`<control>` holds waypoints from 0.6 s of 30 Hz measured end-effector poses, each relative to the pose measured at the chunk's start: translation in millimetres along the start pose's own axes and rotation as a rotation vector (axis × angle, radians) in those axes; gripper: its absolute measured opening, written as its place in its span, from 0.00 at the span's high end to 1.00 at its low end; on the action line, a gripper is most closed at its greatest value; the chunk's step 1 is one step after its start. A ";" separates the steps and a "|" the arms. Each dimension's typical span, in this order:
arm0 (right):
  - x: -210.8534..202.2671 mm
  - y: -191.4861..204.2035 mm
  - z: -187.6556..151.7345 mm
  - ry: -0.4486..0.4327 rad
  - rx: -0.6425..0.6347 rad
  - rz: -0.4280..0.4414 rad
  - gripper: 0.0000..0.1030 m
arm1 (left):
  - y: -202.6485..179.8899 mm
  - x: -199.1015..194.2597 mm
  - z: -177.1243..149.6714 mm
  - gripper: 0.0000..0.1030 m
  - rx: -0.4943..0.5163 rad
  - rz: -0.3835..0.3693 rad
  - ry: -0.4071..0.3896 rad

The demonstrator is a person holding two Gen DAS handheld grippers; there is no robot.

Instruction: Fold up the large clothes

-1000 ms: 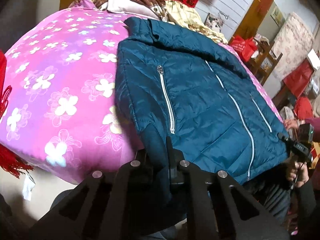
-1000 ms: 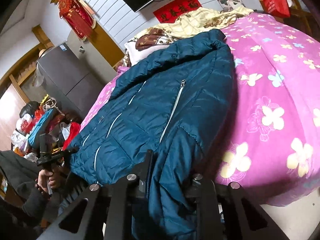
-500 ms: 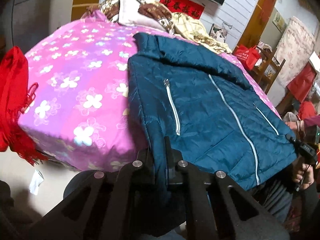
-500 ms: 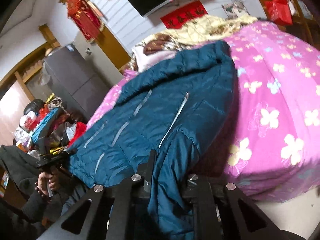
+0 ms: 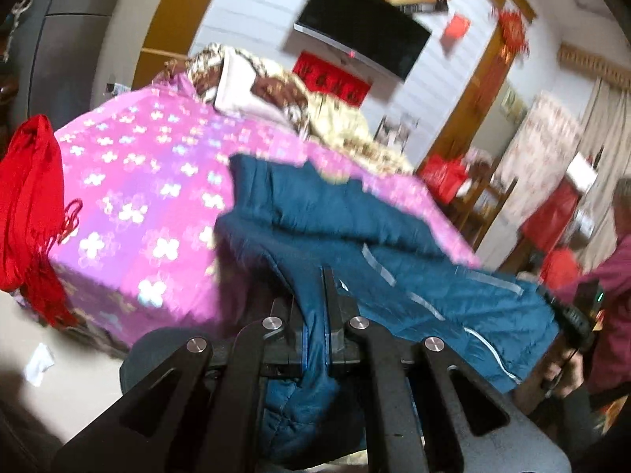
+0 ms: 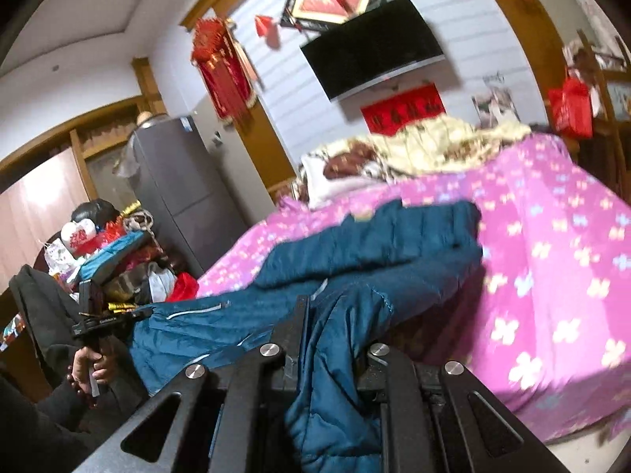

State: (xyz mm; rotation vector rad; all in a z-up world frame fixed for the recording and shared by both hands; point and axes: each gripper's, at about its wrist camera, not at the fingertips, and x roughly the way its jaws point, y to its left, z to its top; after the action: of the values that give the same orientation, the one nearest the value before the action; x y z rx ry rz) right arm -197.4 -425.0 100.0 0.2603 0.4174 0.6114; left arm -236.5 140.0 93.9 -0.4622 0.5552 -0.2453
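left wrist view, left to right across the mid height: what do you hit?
red scarf → pink floral bedspread → blue jacket, pinched lower down in the left gripper → right gripper at the jacket's far hem → person in a maroon top.

The pink flower-printed bed cover [image 5: 130,181] is lying open and flat on the left tool's side, and in the right wrist view a wide stretch of it [image 6: 560,244] is likewise lying bare beyond the dark blue quilted jacket [image 6: 374,248]. At the head of the bed a heap of cream and brown patterned bedding [image 5: 276,94] is blocking the way. A red tasselled cloth [image 5: 27,197] is hanging just beside the bed's near corner, and a cluttered pile of bags and boxes [image 6: 114,252] is crowding the floor on the other side.
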 end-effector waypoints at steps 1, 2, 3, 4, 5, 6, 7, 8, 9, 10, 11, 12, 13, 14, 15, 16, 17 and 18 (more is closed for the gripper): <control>-0.3 1.3 3.8 -0.012 -0.002 -0.002 0.88 | -0.6 -1.7 3.4 0.96 -0.013 -0.005 -0.021; 0.9 -0.6 7.0 -0.026 0.000 -0.005 0.88 | 0.8 0.3 9.7 0.96 -0.031 -0.009 -0.045; 4.4 -4.6 10.9 -0.044 0.012 -0.007 0.88 | 2.4 4.1 16.4 0.96 -0.048 -0.010 -0.067; 6.9 -7.2 14.4 -0.057 0.022 -0.008 0.88 | 3.8 7.0 23.1 0.96 -0.061 -0.008 -0.082; 12.5 -10.5 19.2 -0.073 0.030 -0.013 0.88 | 4.6 13.8 31.8 0.96 -0.071 -0.004 -0.100; 21.2 -13.1 25.5 -0.090 0.029 -0.027 0.88 | 4.7 18.8 39.0 0.96 -0.071 0.002 -0.118; 27.7 -14.8 31.7 -0.104 0.029 -0.035 0.88 | 2.9 26.9 48.8 0.96 -0.060 0.021 -0.142; 31.7 -17.1 36.7 -0.118 0.031 -0.039 0.88 | 1.5 33.9 57.4 0.96 -0.053 0.035 -0.160; 43.9 -20.8 45.5 -0.142 0.036 -0.053 0.88 | -0.3 43.2 68.1 0.96 -0.046 0.045 -0.178; 50.3 -24.0 51.9 -0.160 0.039 -0.065 0.88 | -3.5 53.9 81.3 0.96 -0.036 0.057 -0.203; 59.8 -26.6 59.4 -0.181 0.037 -0.078 0.88 | -5.2 61.9 92.0 0.96 -0.032 0.063 -0.219; 71.5 -29.5 68.7 -0.204 0.031 -0.099 0.88 | -6.6 70.8 102.9 0.96 -0.027 0.064 -0.229; 79.3 -32.3 75.1 -0.217 0.032 -0.115 0.88 | -9.0 82.6 116.4 0.96 -0.010 0.070 -0.242; 90.8 -37.1 84.7 -0.232 0.036 -0.133 0.88 | -11.8 94.8 129.3 0.96 0.007 0.083 -0.259; 106.5 -42.5 96.1 -0.246 0.029 -0.155 0.88 | -16.1 112.4 145.8 0.96 0.032 0.098 -0.270; 118.5 -46.6 106.3 -0.252 0.021 -0.177 0.88 | -17.6 126.4 156.5 0.96 0.047 0.117 -0.278; 131.4 -52.4 115.5 -0.253 0.023 -0.190 0.88 | -19.3 145.2 169.1 0.96 0.061 0.138 -0.281; 149.7 -60.6 126.9 -0.255 0.030 -0.205 0.88 | -19.0 160.1 178.5 0.96 0.070 0.155 -0.279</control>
State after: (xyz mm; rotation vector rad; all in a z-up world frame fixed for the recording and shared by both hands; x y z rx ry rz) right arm 0.8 -397.1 145.8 0.3155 0.2033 0.3650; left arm -7.0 131.5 165.3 -0.3752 0.3065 -0.0496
